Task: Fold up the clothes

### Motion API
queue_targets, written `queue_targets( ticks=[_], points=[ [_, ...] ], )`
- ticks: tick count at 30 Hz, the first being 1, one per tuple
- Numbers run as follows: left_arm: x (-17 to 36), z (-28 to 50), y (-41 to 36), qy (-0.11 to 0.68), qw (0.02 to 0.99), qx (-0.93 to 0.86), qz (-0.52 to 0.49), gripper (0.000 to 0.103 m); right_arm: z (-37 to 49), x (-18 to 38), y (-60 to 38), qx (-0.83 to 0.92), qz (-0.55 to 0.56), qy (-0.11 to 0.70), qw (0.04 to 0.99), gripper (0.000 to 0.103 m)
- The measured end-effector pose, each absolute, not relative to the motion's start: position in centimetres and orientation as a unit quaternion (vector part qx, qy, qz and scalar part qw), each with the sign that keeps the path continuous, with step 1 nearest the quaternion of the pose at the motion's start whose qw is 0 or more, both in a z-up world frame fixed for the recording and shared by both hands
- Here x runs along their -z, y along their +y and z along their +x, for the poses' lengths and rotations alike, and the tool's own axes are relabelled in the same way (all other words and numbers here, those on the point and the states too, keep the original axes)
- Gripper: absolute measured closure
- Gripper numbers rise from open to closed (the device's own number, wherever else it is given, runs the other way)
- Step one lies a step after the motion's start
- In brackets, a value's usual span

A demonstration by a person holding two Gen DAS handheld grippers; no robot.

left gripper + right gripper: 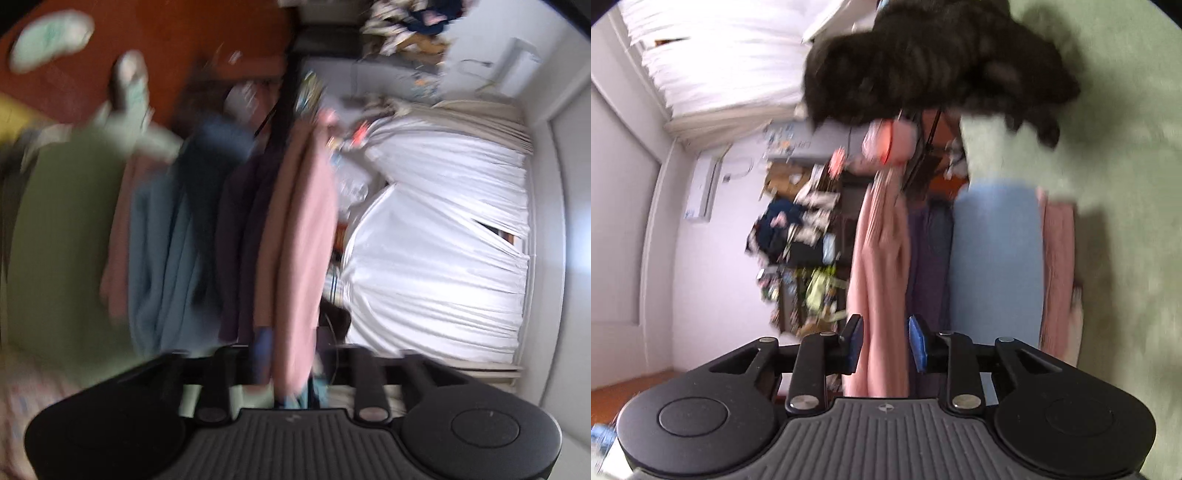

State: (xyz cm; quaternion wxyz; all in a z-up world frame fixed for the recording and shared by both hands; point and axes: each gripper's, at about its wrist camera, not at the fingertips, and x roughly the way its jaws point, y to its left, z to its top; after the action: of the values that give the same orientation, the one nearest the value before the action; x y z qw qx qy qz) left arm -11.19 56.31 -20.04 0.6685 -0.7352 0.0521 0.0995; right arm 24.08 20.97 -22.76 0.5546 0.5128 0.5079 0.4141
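Both views are blurred and turned sideways. A pink garment [299,236] hangs stretched between the two grippers. My left gripper [284,365] is shut on one end of it; a blue pad [263,354] shows beside the cloth. In the right wrist view the pink garment [882,280] runs between the blue pads [918,347] of my right gripper [884,345], whose jaws stand a little apart around the cloth. A stack of folded clothes lies beside it: green [70,236], light blue [997,258], purple [925,251].
A dark furry shape [938,62] fills the top of the right wrist view. White curtains [443,229] hang at the window. Cluttered shelves [801,240] stand by the wall. Wooden floor [166,40] and a person's feet in socks [129,81] show behind.
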Motion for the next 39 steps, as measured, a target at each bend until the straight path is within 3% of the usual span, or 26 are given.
queue_targets(
  ticks=[7, 15, 17, 18, 39],
  points=[
    [17.8, -9.1, 63.0, 0.053, 0.699, -0.168, -0.693, 0.06, 19.6, 21.3, 23.2, -0.464, 0.481, 0.531, 0.521, 0.07],
    [17.6, -7.2, 65.5, 0.087, 0.692, -0.194, -0.69, 0.059, 17.7, 20.3, 25.8, -0.462, 0.455, 0.544, 0.533, 0.07],
    [17.8, -6.8, 65.8, 0.093, 0.694, -0.194, -0.688, 0.059, 17.5, 20.6, 26.4, -0.463, 0.459, 0.547, 0.525, 0.078],
    [17.9, -6.6, 66.1, 0.096, 0.694, -0.194, -0.687, 0.059, 17.5, 20.7, 26.6, -0.464, 0.459, 0.549, 0.521, 0.097],
    [18.1, -7.6, 66.3, 0.063, 0.648, -0.157, -0.743, 0.06, 16.2, 20.4, 26.3, -0.446, 0.544, 0.558, 0.441, 0.099]
  ],
)
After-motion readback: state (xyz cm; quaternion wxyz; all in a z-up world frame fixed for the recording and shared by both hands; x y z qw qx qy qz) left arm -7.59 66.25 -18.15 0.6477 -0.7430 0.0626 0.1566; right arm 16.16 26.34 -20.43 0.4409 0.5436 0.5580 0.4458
